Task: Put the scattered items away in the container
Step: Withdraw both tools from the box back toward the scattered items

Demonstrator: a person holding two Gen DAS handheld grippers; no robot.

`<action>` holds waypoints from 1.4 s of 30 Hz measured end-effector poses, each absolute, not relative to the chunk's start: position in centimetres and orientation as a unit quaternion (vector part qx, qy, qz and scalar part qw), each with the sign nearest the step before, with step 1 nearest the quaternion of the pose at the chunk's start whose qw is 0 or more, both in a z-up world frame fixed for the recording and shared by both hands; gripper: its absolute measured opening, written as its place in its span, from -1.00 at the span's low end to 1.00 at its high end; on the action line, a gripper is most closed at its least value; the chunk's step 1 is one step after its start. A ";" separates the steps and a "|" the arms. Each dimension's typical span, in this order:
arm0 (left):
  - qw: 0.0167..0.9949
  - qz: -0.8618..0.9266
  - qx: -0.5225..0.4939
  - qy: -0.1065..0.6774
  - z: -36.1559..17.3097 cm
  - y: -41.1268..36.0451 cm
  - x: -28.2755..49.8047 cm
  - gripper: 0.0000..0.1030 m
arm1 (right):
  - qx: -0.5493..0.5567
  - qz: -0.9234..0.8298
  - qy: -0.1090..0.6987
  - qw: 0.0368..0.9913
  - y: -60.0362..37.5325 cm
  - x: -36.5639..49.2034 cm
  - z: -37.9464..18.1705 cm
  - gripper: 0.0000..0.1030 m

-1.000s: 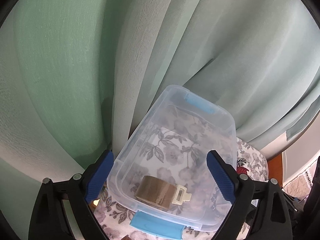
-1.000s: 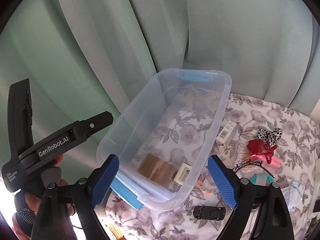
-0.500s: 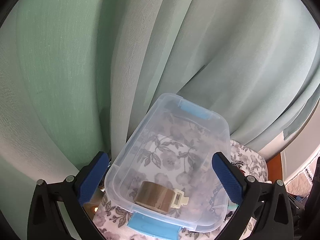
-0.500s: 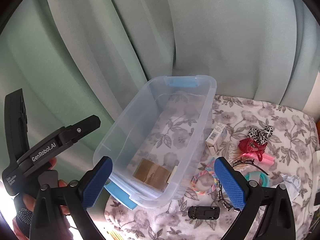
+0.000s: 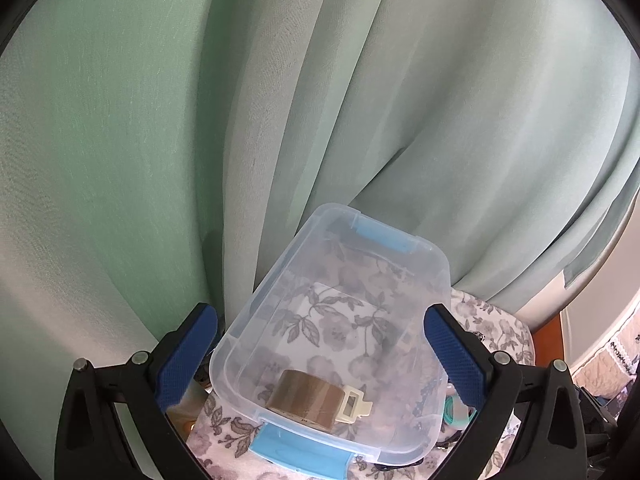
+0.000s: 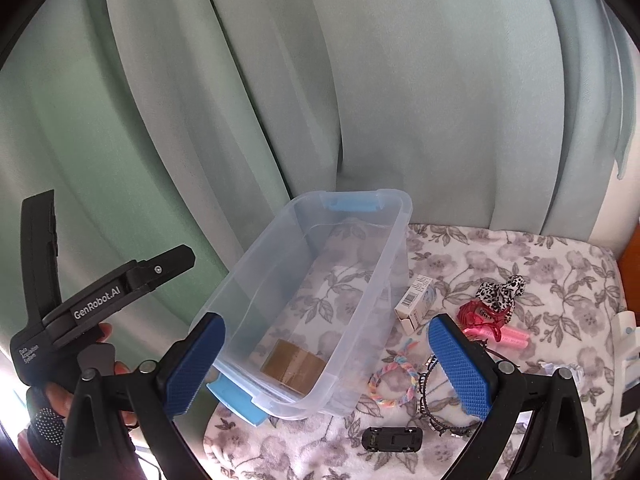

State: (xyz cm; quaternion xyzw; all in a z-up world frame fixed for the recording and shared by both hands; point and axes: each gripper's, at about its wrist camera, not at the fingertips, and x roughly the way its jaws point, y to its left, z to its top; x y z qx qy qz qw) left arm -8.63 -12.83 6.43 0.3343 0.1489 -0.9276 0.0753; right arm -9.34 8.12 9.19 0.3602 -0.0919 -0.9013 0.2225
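Early stage: only the brown packing-tape roll (image 6: 291,367) sits in the clear plastic bin with blue latches (image 6: 396,248) at frame centre; pastel braided ring (image 6: 394,378), small white carton (image 6: 414,302), black toy car (image 6: 392,439) and red hair clip (image 6: 478,318) remain on the floral cloth (image 6: 520,260) lower right, left gripper (image 5: 320,354) and right gripper (image 6: 326,364) both wide open, empty.

We hold our right gripper (image 6: 326,364) wide apart with nothing between its blue pads. At twelve o'clock sits the clear container (image 6: 316,304) with a brown tape roll (image 6: 291,367) inside. At three o'clock lie a small carton (image 6: 414,300), a braided ring (image 6: 394,380) and a red clip (image 6: 482,318) on the floral cloth (image 6: 552,280).
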 end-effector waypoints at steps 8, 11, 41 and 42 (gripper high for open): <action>0.067 -0.933 0.325 0.138 7.3 -11.3 -8.1 1.00 | 0.341 -0.912 -0.104 0.202 9.9 -8.4 9.5 1.00; 0.064 -0.935 0.324 0.134 7.5 -10.6 -8.0 1.00 | 0.335 -0.915 -0.108 0.196 10.7 -7.9 9.6 1.00; -0.132 -0.930 0.338 0.058 5.1 3.4 -5.6 1.00 | 0.353 -0.919 -0.163 0.065 23.2 -4.5 4.4 1.00; -0.145 -0.928 0.340 0.054 4.7 3.9 -5.4 1.00 | 0.358 -0.917 -0.168 0.054 23.9 -4.4 4.0 1.00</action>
